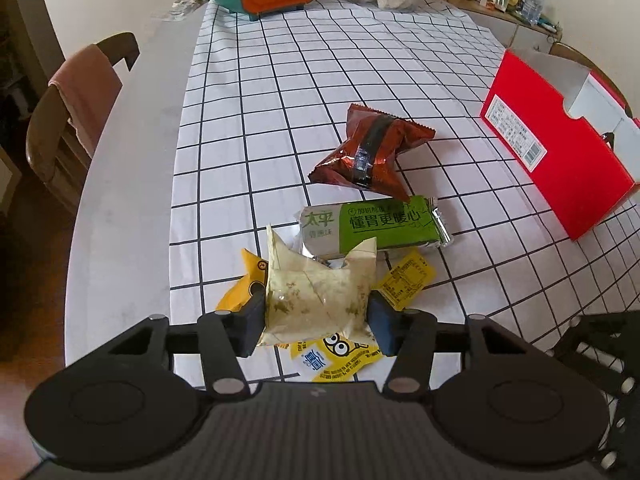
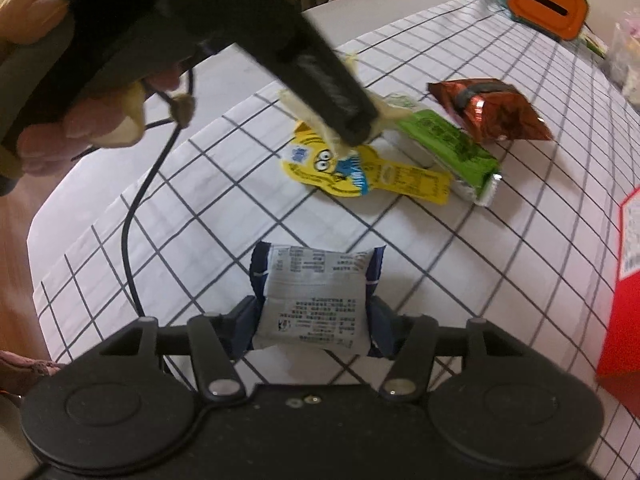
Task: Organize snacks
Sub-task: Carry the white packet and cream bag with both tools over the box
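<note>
My left tongs [image 1: 316, 312] grip the cream packet [image 1: 316, 296]; my right tongs [image 2: 314, 322] grip the grey-and-navy packet [image 2: 316, 300]. Both clamp across the width, ready for the red box [image 1: 560, 152] to their right.

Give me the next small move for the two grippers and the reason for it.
Probably lift both packets and carry them toward the red box. The left gripper is shut on the cream packet and the right gripper on the grey-and-blue packet, so both grasps look made. The box stands open at the right, and the other snacks lie on the cloth.
</note>
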